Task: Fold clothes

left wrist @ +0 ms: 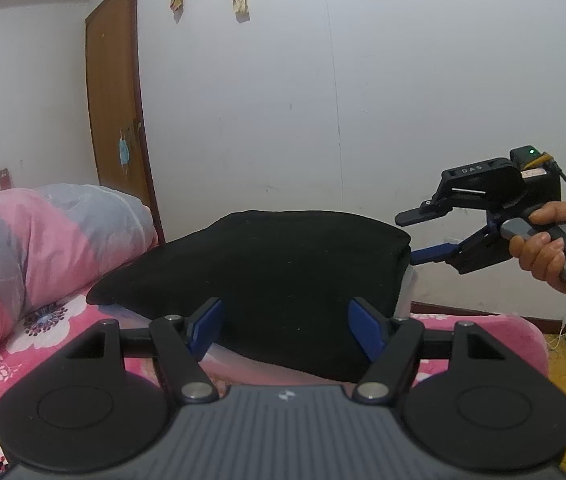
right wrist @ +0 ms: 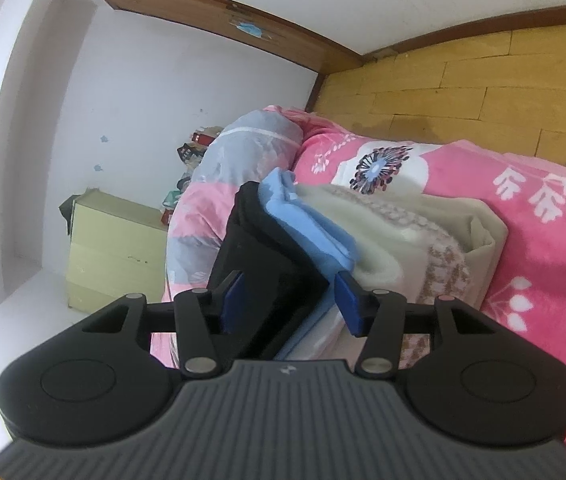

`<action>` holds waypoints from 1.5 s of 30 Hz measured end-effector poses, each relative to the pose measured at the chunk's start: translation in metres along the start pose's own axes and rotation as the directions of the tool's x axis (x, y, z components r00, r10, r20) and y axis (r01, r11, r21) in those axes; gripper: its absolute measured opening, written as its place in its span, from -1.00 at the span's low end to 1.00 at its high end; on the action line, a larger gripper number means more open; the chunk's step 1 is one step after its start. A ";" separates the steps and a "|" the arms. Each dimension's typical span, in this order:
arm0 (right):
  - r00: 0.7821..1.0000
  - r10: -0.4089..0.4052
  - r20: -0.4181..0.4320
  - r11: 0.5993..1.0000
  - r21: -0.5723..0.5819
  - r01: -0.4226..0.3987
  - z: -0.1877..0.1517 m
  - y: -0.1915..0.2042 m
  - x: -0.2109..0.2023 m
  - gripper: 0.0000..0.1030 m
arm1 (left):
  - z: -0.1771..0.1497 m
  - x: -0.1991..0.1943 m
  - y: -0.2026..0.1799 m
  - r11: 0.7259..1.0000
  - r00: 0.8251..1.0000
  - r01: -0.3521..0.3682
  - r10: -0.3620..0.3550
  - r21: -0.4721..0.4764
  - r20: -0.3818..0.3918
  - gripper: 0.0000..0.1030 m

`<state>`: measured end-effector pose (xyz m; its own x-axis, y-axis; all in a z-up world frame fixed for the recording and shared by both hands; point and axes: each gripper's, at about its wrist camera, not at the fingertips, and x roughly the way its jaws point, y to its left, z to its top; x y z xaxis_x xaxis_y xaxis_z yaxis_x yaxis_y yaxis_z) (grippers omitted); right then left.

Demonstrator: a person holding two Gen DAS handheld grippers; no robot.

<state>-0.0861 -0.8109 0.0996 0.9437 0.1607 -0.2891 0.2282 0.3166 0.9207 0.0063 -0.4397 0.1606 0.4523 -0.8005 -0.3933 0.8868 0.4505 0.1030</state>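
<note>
A folded black garment [left wrist: 275, 256] tops a stack on the pink floral bed [left wrist: 43, 332]. My left gripper [left wrist: 285, 308] is open, its blue pads [left wrist: 207, 328] standing either side of the garment's near edge. A hand [left wrist: 543, 248] holds my right gripper [left wrist: 409, 238] at the stack's right edge, one finger above it and one below. The right wrist view shows the stack side-on: black garment [right wrist: 251, 240], blue garment [right wrist: 311, 224], cream knit [right wrist: 403, 240]. There my right gripper [right wrist: 287, 280] is open, with the black and blue layers between its fingers.
A rolled pink and grey quilt [left wrist: 23, 248] lies at the left of the bed. Behind it are a brown door [left wrist: 115, 120] and a white wall. A pale green cabinet [right wrist: 111, 248] stands by the bed, and wood floor [right wrist: 443, 92] runs beyond the mattress.
</note>
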 end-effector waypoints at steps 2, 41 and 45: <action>1.000 0.017 0.001 1.000 -0.003 -0.017 0.001 0.000 0.000 -0.04 | 0.000 -0.002 -0.001 1.000 1.000 0.002 -0.002 -0.002 0.000 0.38; 0.995 0.051 0.088 0.974 -0.225 -0.031 0.017 0.013 -0.009 -0.89 | 0.003 0.004 -0.010 0.994 0.996 0.085 -0.086 -0.067 -0.015 0.38; 0.994 -0.057 0.092 0.971 -0.226 0.077 0.010 -0.012 -0.002 -0.37 | 0.001 -0.003 -0.007 0.994 0.995 0.092 -0.094 -0.050 -0.021 0.38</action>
<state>-0.0881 -0.8242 0.0919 0.9471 0.0559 -0.3161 0.2400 0.5310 0.8127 -0.0008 -0.4411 0.1622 0.3652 -0.8306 -0.4203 0.9190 0.3937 0.0206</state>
